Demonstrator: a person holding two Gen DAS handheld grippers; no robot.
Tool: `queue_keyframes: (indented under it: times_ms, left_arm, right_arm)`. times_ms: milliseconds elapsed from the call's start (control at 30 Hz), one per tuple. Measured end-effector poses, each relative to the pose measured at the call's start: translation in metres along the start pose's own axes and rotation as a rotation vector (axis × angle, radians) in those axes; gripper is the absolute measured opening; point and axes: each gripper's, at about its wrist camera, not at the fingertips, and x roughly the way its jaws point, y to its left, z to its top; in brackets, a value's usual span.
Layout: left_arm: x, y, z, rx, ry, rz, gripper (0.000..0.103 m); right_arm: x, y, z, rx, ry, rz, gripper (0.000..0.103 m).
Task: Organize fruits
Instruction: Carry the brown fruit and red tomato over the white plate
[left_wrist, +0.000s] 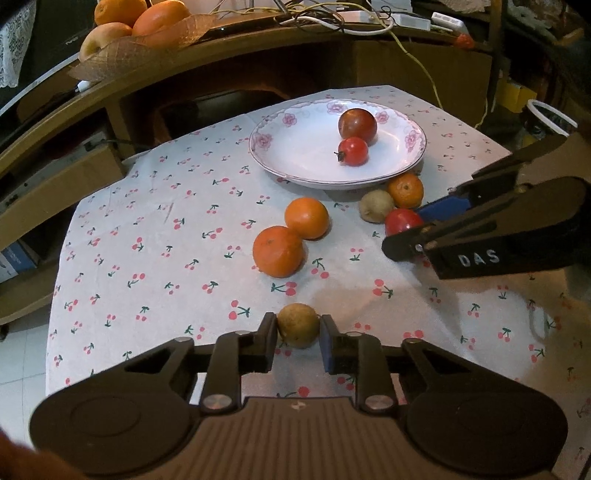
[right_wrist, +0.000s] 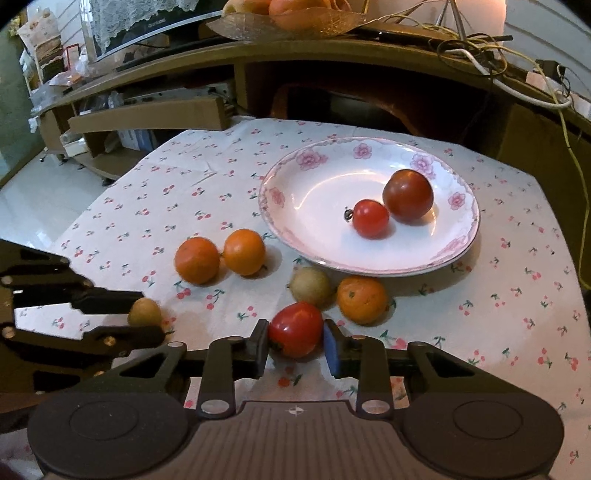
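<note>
My left gripper (left_wrist: 298, 319) is shut on a small brown fruit (left_wrist: 298, 330) near the front edge of the cherry-print tablecloth. In the right wrist view, my right gripper (right_wrist: 295, 326) has both pads against a red tomato (right_wrist: 295, 334) and is shut on it. A flowered white plate (left_wrist: 258, 147) behind holds a dark red fruit (left_wrist: 357, 125) and a small red tomato (left_wrist: 354, 151). Two oranges (left_wrist: 277, 251) touch mid-table. A third orange (left_wrist: 405, 190) and a pale greenish fruit (left_wrist: 376, 206) lie by the plate's near rim, just beyond the right gripper.
A woven basket (left_wrist: 140, 48) of oranges and an apple sits on the wooden shelf behind the table. Loose cables (left_wrist: 369, 26) run along that shelf. A cardboard box (right_wrist: 147, 114) stands at the back left. The cloth's left edge drops to a tiled floor (right_wrist: 40, 192).
</note>
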Motion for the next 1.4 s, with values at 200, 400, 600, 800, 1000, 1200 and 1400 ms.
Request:
queue_keyframes:
  times_ms: [200,400,600,800,1000,1200,1400]
  left_arm:
    - [-0.001,-0.01,0.004,0.011,-0.003,-0.028,0.03]
    - [0.0,-0.024,0.007,0.038,-0.004,-0.042,0.03]
    - [0.001,-0.026,0.006,0.051,-0.009,-0.033,0.03]
    - [0.002,-0.028,0.005,0.064,-0.013,-0.022,0.031]
    - [0.001,-0.029,0.009,0.054,0.0,-0.029,0.03]
    - [-0.003,-0.032,0.027,0.048,-0.038,-0.019,0.03]
    - [-0.003,-0.031,0.054,0.022,-0.081,0.014,0.03]
  right_arm:
    - [-0.012,0.002,-0.007,-0.035,-0.005,-0.007,0.031]
    - [-0.012,-0.001,-0.014,-0.064,0.016,-0.003,0.031]
    - [-0.012,-0.006,-0.015,-0.05,0.012,0.007,0.034]
    - [-0.013,-0.008,-0.015,-0.048,0.013,0.011,0.034]
    - [-0.017,-0.007,-0.014,-0.028,0.026,0.026,0.03]
    - [-0.027,-0.008,-0.004,-0.015,-0.016,0.031,0.03]
    - [-0.031,-0.016,0.009,0.018,-0.053,0.014,0.03]
